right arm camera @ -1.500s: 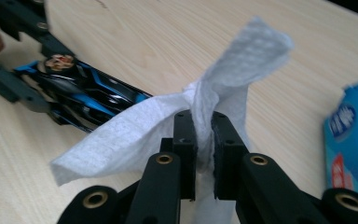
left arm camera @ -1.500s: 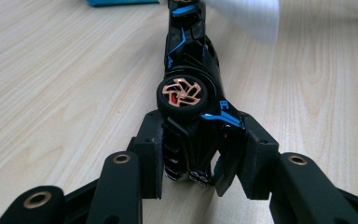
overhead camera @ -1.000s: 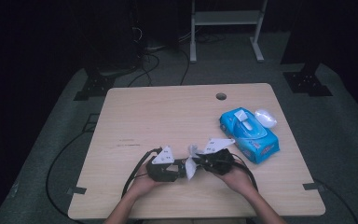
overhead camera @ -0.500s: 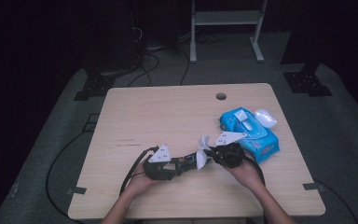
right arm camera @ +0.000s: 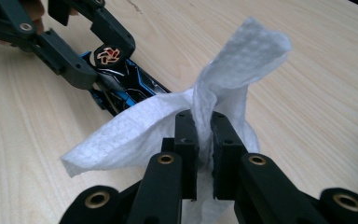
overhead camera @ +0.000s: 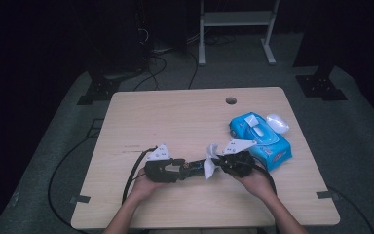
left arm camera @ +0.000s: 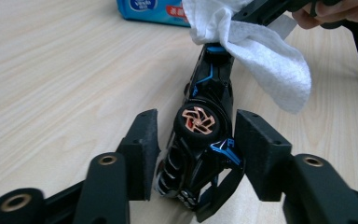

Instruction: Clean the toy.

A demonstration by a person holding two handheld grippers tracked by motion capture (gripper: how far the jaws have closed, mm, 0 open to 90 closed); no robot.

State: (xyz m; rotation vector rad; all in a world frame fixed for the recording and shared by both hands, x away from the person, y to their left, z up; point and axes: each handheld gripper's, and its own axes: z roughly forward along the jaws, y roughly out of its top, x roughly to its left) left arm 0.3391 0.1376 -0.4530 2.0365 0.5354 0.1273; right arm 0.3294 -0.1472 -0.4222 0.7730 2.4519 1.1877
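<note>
A black and blue toy car (left arm camera: 200, 135) with a copper-coloured wheel lies on the table between the jaws of my left gripper (left arm camera: 196, 128). Those jaws have just been opening, and a small gap shows between the pads and the car. My right gripper (right arm camera: 200, 126) is shut on a white wipe (right arm camera: 140, 126), which drapes over the car's far end (left arm camera: 214, 51). In the high view the left gripper (overhead camera: 182, 170) and right gripper (overhead camera: 215, 165) face each other near the table's front edge, with the car (overhead camera: 195, 167) between them.
A blue pack of wipes (overhead camera: 268, 141) lies at the right of the wooden table (overhead camera: 175, 117), with a white oval object (overhead camera: 277, 123) behind it. A cable hole (overhead camera: 231, 100) sits near the far edge. Cables trail off the left side.
My right gripper has moved a little to the right with the wipe, which now stands more upright. The left hand has stayed in place.
</note>
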